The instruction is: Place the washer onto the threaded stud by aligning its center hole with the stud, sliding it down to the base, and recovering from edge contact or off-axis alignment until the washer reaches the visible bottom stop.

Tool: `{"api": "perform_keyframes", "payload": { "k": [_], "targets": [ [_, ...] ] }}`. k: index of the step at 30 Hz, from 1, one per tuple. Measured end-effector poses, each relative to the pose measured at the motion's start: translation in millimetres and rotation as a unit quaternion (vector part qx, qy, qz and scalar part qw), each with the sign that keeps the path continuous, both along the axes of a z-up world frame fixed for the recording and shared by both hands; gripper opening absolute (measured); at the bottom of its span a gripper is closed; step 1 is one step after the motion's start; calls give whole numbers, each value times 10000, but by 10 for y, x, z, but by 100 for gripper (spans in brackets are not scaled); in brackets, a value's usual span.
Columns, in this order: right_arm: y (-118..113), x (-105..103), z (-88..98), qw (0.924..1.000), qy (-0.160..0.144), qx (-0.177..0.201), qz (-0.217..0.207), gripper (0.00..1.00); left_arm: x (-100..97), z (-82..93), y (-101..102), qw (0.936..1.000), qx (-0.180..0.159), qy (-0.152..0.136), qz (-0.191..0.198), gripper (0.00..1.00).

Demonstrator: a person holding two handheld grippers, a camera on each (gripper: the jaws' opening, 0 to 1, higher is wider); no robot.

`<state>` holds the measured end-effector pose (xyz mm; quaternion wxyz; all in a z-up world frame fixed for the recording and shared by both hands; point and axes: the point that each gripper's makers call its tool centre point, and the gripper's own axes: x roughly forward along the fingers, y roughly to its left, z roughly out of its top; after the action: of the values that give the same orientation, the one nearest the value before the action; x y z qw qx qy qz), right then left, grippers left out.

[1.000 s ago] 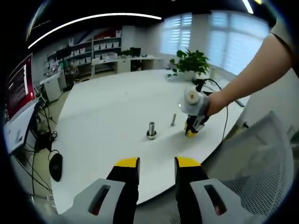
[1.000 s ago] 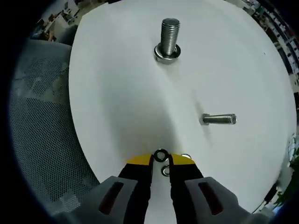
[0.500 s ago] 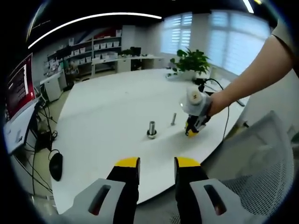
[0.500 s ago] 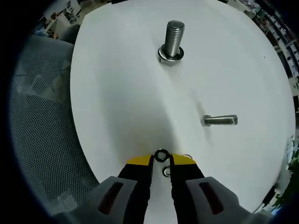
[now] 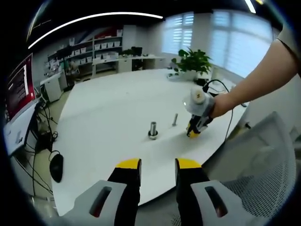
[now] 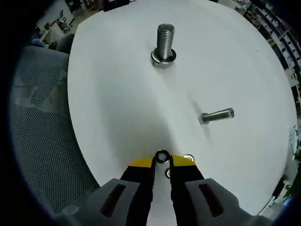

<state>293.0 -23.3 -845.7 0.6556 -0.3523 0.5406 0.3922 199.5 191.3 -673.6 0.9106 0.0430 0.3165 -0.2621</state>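
A thick threaded stud (image 6: 164, 41) stands upright on the white table (image 6: 117, 103), with a ring around its base. It is the stud (image 5: 153, 130) at mid-table in the left gripper view. My right gripper (image 6: 162, 161) is low over the near table edge, shut on a small dark washer (image 6: 162, 156) that stands up between its yellow tips, well short of the stud. A hand holds this right gripper (image 5: 194, 129) to the right of the stud. My left gripper (image 5: 157, 165) hangs back off the table edge, open, with nothing between its fingers.
A thinner bolt (image 6: 216, 115) stands to the right of the thick stud. Two loose washers (image 6: 188, 157) lie on the table by my right gripper's tips. A mesh chair (image 6: 37, 122) sits beside the table edge. A potted plant (image 5: 190, 61) stands at the far side.
The right gripper view has shifted a little, so the stud sits slightly further left and higher. The washer stays gripped. The left gripper has not moved.
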Motion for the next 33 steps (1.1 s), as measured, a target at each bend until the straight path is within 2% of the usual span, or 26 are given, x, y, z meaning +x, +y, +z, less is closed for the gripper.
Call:
{"api": "perform_keyframes", "payload": {
  "k": [11,13,14,20,27,33],
  "targets": [
    [-7,-12,15,9999,-119,79,-78,14,15,19,21,10000,-17,-50,60,26],
    [-16,-4,14,9997,-136,146,-138,14,18,23,27,9999,-36,-54,78,25],
    [24,-21,7,9992,-71,352,-181,14,18,24,28,9999,-43,-55,83,25],
    [-13,-57,39,9995,-83,298,-109,14,16,23,28,9999,-44,-50,84,25],
    [54,125,250,9979,-304,500,-293,14,20,26,32,9999,-53,-53,89,25],
    [60,249,369,9975,-385,506,-298,14,9,13,29,10000,-22,-29,67,25]
  ]
}}
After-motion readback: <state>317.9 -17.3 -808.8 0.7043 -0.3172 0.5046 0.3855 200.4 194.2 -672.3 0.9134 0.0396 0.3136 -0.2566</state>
